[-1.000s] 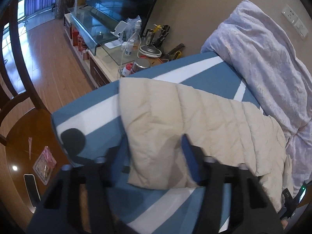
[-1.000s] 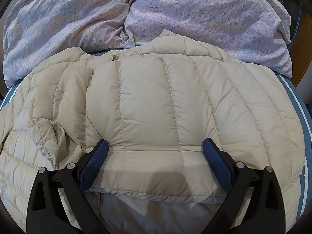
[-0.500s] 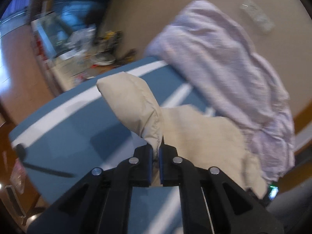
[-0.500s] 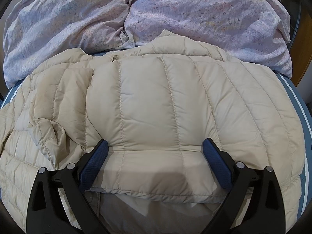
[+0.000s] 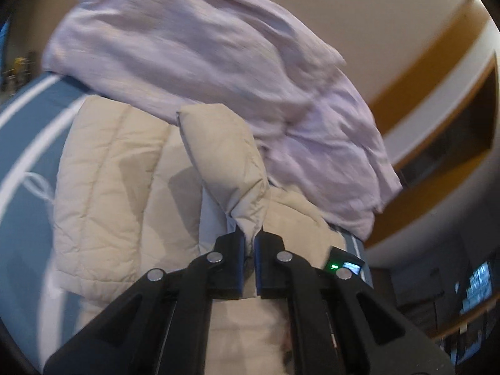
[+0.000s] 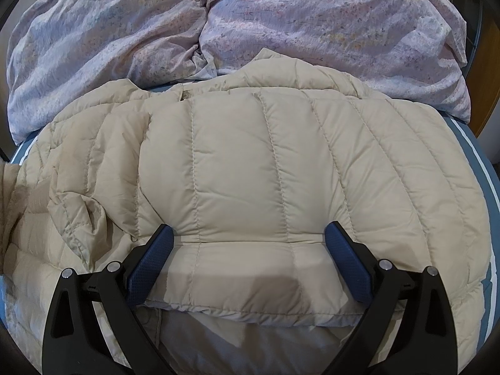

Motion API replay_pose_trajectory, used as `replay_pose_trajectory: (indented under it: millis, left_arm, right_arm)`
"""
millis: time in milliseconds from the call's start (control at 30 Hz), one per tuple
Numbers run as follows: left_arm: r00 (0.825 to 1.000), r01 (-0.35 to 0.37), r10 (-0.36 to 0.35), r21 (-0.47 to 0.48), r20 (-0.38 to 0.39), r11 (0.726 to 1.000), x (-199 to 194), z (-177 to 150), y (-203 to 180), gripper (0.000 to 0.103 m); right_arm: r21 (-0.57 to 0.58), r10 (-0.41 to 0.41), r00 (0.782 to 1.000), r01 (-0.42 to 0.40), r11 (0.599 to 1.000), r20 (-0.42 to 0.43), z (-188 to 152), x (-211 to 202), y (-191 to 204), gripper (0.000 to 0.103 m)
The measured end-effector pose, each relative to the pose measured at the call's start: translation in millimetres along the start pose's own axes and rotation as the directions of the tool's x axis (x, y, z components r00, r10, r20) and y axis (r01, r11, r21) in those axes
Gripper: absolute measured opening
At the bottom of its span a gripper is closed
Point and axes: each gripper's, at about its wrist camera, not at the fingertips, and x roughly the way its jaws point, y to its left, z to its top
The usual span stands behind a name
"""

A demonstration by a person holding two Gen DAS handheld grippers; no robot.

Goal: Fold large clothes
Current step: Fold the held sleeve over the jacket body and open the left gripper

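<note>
A big puffy beige jacket (image 6: 265, 181) lies spread out on a bed with a blue and white striped sheet (image 5: 22, 143). A lumpy purple blanket (image 6: 281, 25) is bunched up just behind it.

The left tongs (image 5: 249, 243) are pinched tight on the end of the sleeve (image 5: 228, 162). The sleeve is lifted up off the bed and hangs over the body of the jacket. It looks like it is held there so it can be laid flat across the middle, which makes the jacket narrower.

The right tongs (image 6: 248, 261) are spread wide and hold nothing. They sit at the near edge of a part that is already folded over, maybe to keep it from sliding while the sleeve comes across.
</note>
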Motion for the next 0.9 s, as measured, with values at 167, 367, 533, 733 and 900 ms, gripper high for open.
replay_pose_trajectory:
  millis: [167,367,533,733,900]
  left_arm:
    - [0.997,0.044,-0.042,0.032,-0.062,0.999,40.3,-10.7,-34.6,0.005]
    - [0.991,0.053,-0.047,0.048,-0.127,0.997,79.8,-24.8,-54.1,0.005]
    - [0.979,0.054,-0.045,0.039,-0.200,0.998,116.7,-39.0,-61.6,0.005]
    - [0.956,0.079,-0.064,0.039,-0.287,0.996,146.0,-53.3,-69.8,0.007]
    - [0.950,0.106,-0.091,0.035,-0.300,0.994,139.4,-55.1,-73.4,0.045]
  right_arm:
    - [0.007,0.030,1.000,-0.030,1.000,-0.009,1.8,-1.6,-1.9,0.100]
    - [0.015,0.087,0.996,-0.087,0.996,-0.008,0.8,-14.3,-9.6,0.099]
    - [-0.039,0.025,0.999,-0.023,0.999,0.028,-8.9,-30.3,-17.7,0.099]
    - [-0.041,-0.070,0.993,0.074,0.996,0.097,-22.1,-51.3,-46.8,0.099]
    - [0.004,-0.055,0.992,0.055,0.998,0.111,-22.5,-60.4,-63.3,0.092]
